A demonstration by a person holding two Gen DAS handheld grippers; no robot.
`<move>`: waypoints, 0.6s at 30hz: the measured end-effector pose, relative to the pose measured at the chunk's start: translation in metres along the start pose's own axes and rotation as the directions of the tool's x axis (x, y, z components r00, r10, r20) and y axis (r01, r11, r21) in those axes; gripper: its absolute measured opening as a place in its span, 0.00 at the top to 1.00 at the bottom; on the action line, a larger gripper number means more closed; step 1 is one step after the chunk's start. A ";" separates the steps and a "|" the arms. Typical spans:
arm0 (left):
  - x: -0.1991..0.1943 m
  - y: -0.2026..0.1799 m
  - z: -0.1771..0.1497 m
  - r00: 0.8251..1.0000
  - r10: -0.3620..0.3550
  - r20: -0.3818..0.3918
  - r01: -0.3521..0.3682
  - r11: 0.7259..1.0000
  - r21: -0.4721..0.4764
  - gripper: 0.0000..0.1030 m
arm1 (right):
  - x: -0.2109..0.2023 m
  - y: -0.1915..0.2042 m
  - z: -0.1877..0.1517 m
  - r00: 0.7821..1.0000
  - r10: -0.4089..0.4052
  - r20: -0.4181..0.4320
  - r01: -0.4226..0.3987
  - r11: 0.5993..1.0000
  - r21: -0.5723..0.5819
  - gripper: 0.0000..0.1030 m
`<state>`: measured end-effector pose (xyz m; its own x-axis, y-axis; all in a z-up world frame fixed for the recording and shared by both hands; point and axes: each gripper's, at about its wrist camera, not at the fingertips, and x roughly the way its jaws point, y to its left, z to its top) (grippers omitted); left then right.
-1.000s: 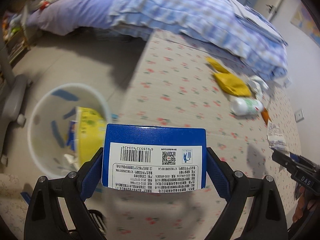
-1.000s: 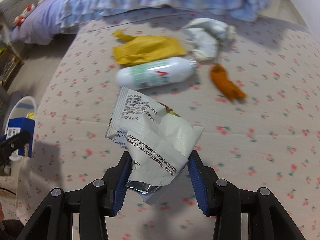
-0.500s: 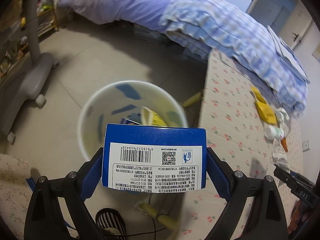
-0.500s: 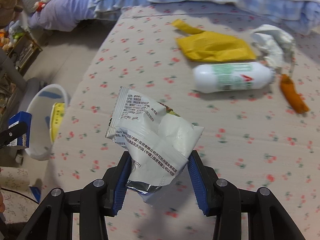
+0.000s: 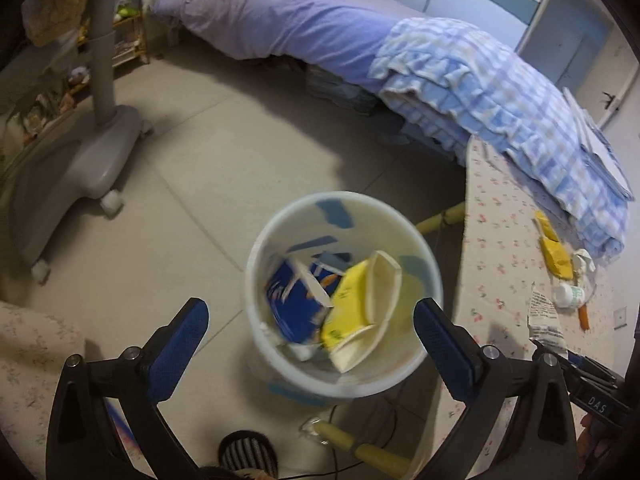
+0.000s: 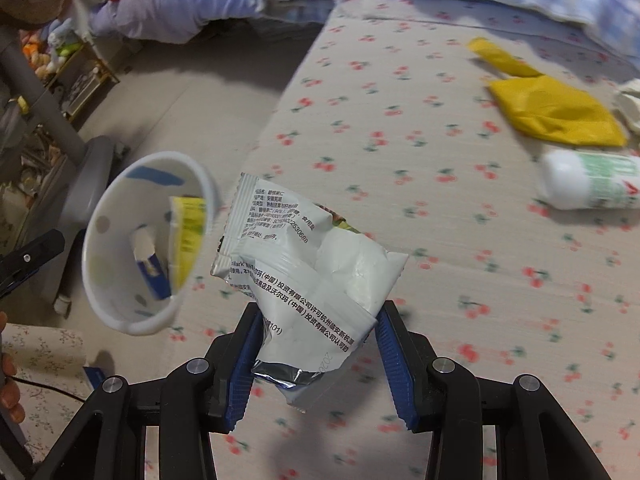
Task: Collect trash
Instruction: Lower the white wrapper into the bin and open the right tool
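My left gripper (image 5: 312, 320) is open and empty, right above the white bin (image 5: 400, 224) on the floor. The blue box (image 5: 294, 300) lies in the bin beside a yellow carton (image 5: 352, 304). My right gripper (image 6: 318, 340) is shut on a white snack wrapper (image 6: 304, 264), held over the cherry-print table (image 6: 400, 128); the wrapper also shows in the left wrist view (image 5: 544, 316). The bin also shows in the right wrist view (image 6: 120, 312), left of the table. A yellow bag (image 6: 556, 114) and a white bottle (image 6: 588, 184) lie on the table.
A grey chair base (image 5: 80, 152) stands left of the bin. A bed with a purple sheet (image 5: 288, 20) and a blue checked blanket (image 5: 500, 88) lies behind. An orange scrap (image 5: 583, 315) and crumpled white paper (image 5: 584, 260) lie on the table. Yellow table legs (image 5: 440, 218) stand by the bin.
My left gripper has opened and dropped the blue box into the bin. My right gripper has carried the wrapper left, toward the table edge and the bin.
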<state>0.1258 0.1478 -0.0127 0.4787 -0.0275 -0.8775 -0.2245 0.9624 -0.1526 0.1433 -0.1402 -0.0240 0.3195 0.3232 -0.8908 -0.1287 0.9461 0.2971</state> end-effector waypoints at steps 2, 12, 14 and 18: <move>-0.004 0.008 0.001 1.000 0.024 -0.008 -0.024 1.000 -0.016 0.00 | 0.007 0.009 0.003 1.000 0.016 -0.005 -0.016 1.000 -0.006 0.52; -0.009 0.043 0.005 0.995 0.100 -0.015 -0.101 0.993 -0.064 0.00 | 0.041 0.070 0.015 0.994 0.110 -0.011 -0.110 0.992 -0.055 0.50; -0.009 0.048 0.006 0.995 0.101 -0.016 -0.102 0.992 -0.079 0.00 | 0.047 0.077 0.016 0.992 0.125 -0.007 -0.126 0.990 -0.061 0.49; -0.008 0.052 0.007 0.994 0.102 -0.025 -0.104 0.991 -0.084 0.00 | 0.053 0.081 0.020 0.986 0.168 0.019 -0.167 0.985 -0.047 0.23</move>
<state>0.1166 0.2002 -0.0105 0.4321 0.0643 -0.8995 -0.3438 0.9339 -0.0984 0.1684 -0.0459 -0.0404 0.3114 0.4782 -0.8212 -0.2244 0.8767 0.4255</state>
